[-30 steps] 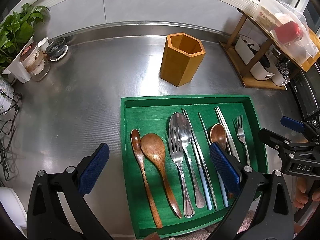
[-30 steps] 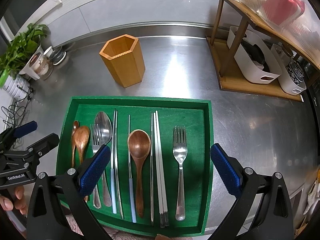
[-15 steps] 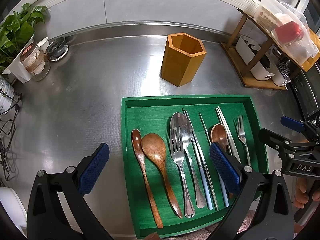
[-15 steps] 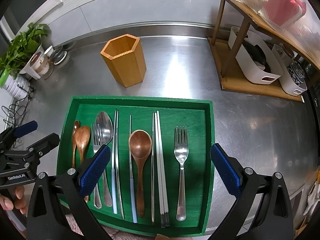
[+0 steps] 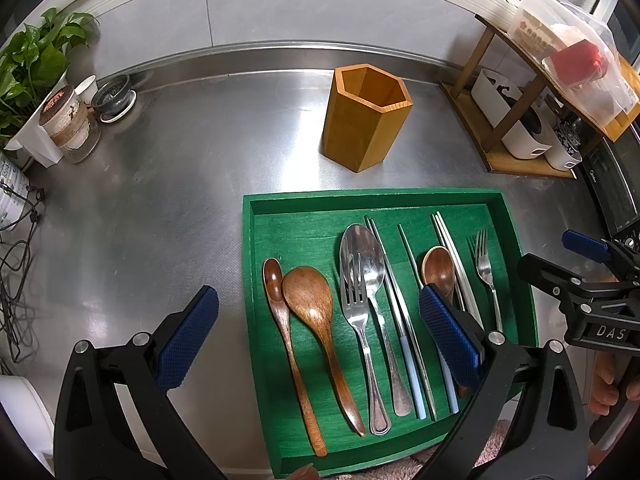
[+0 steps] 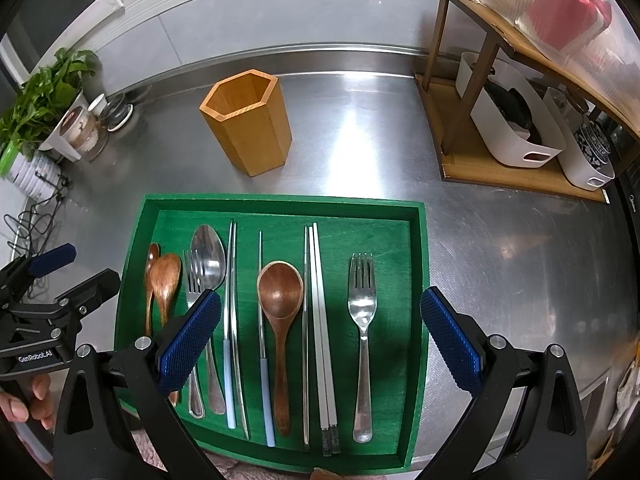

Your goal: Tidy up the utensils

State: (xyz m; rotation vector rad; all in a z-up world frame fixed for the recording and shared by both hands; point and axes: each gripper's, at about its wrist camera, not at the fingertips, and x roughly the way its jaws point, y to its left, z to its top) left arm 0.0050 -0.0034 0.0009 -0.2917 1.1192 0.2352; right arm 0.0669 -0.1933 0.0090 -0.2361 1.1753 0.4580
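Note:
A green tray (image 5: 256, 280) (image 6: 420, 280) on the steel counter holds wooden spoons (image 5: 312, 304) (image 6: 280, 292), a metal spoon (image 5: 362, 248) (image 6: 208, 252), forks (image 5: 486, 272) (image 6: 362, 300) and several chopsticks (image 6: 320, 320). An empty hexagonal wooden holder (image 5: 366, 116) (image 6: 248, 120) stands behind the tray. My left gripper (image 5: 316, 340) is open and empty, hovering over the tray's left half. My right gripper (image 6: 320, 340) is open and empty, hovering over the tray's front middle. Each gripper shows in the other's view, the right one (image 5: 580, 272) and the left one (image 6: 52, 280).
A potted plant (image 5: 32, 60), a cup (image 5: 68, 124) and a small bowl (image 5: 114, 96) stand at the back left, with cables (image 5: 16, 280) along the left edge. A wooden shelf (image 6: 500, 112) with white bins (image 6: 516, 128) stands at the right.
Both views have shifted very slightly; the grippers stay open and the utensils have not moved.

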